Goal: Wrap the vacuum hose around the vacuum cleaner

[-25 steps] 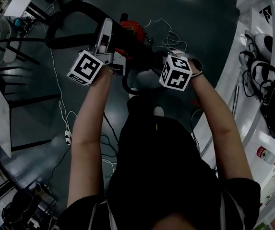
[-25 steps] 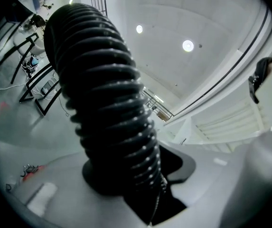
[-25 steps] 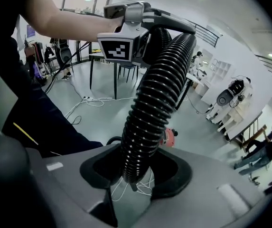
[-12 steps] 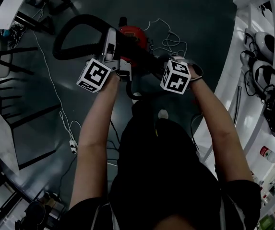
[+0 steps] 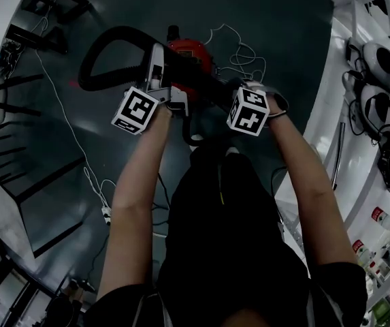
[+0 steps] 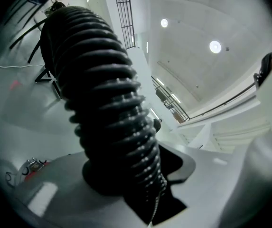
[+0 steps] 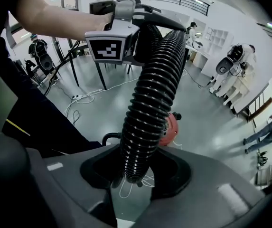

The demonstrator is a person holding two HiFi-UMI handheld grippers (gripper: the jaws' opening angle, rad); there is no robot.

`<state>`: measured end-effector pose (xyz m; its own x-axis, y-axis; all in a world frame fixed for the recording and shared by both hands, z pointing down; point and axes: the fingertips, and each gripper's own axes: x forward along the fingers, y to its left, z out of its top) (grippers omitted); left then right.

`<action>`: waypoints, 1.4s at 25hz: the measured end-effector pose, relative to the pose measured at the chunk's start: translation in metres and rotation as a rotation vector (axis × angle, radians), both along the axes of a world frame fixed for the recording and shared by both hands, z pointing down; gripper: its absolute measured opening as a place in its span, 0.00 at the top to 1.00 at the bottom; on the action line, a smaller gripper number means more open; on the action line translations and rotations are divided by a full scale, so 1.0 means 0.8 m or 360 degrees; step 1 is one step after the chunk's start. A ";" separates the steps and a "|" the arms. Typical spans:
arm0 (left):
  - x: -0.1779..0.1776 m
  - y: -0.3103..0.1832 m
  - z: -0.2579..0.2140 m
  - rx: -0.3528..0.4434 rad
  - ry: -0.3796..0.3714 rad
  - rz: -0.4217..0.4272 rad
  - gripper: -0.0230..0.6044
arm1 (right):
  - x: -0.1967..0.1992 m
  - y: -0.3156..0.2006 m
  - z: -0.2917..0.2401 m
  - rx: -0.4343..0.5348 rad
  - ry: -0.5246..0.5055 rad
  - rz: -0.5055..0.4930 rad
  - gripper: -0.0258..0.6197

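left gripper (image 6: 138, 186) and right gripper (image 7: 131, 175) each clamped on the hose (image 7: 150, 103)
both above the red vacuum cleaner (image 5: 189, 52); the hose loops out to its left.

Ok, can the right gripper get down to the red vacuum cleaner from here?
Probably yes: the right gripper points down at the vacuum cleaner on the floor, with nothing between them. But its jaws are shut on the hose, so it could only bring hose there, not grip the body.
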<state>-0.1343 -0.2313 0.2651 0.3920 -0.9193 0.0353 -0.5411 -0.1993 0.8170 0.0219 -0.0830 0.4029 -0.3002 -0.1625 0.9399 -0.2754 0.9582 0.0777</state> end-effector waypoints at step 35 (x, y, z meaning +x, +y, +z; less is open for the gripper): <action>-0.089 -0.060 0.283 -0.0333 0.0206 -0.0770 0.66 | -0.001 -0.158 0.215 -0.0283 0.0274 -0.0513 0.68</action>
